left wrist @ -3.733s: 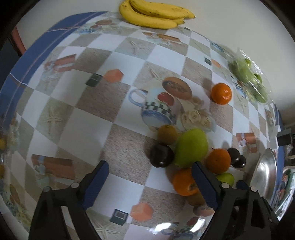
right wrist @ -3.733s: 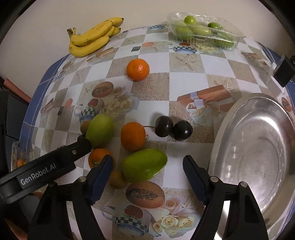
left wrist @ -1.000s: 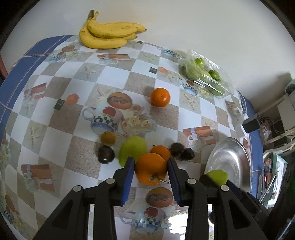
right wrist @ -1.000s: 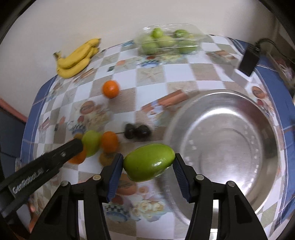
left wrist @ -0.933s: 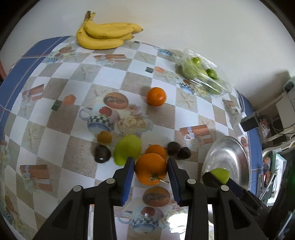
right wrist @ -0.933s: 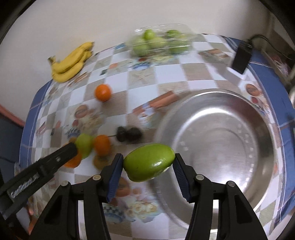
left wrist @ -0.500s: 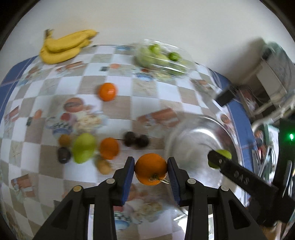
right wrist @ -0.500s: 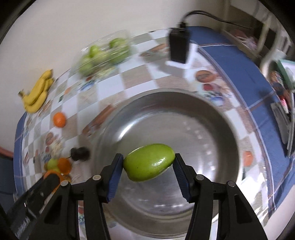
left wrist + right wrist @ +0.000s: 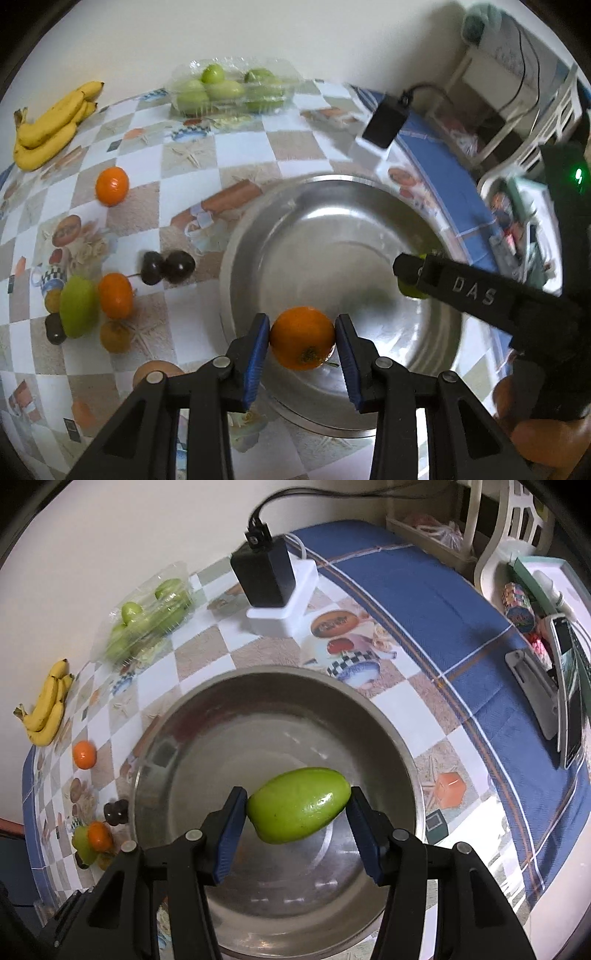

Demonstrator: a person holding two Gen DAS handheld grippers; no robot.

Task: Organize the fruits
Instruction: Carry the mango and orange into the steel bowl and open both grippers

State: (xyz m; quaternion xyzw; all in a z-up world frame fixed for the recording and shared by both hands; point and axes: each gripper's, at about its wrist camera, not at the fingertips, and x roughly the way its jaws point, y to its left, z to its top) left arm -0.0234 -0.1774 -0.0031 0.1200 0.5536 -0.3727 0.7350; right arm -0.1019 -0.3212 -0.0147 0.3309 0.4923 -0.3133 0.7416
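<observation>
Left claw [image 9: 302,338] clamped on orange [image 9: 302,338], blue pads pinching both sides, fruit suspended over near rim of steel bowl [image 9: 258,236]. Probably held clear of the metal so release drops it straight in, no roll-off. Round, waxy, dimpled skin, stem scar facing camera; should sit firm between flat pads.

Left of bowl on table [image 9: 184,192]: leftover cluster, namely green pear-shaped fruit [image 9: 78,306], second orange [image 9: 115,295], small brownish fruits, two dark glossy plums [image 9: 168,266] touching each other. Lone tangerine [image 9: 112,185] farther back, well apart. Banana bunch [image 9: 51,125] and clear plastic clamshell of green fruit [image 9: 229,90] at wall side. Not yet sorted, judging by layout.

Tablecloth glossy, checkered print, blue border; likely slick, round fruit could roll.

Bowl wide, shallow, polished, empty inside; curved wall should funnel fruit to centre.

Right claw [image 9: 298,812] gripping green mango [image 9: 298,805] across its long axis, hanging above bowl middle. Oblong, smooth, shiny skin with faint speckles; ends tapered, so grip contact small, slip risk if tilted.

Black adapter on white socket block [image 9: 273,587] just behind bowl, cable running up the wall.
</observation>
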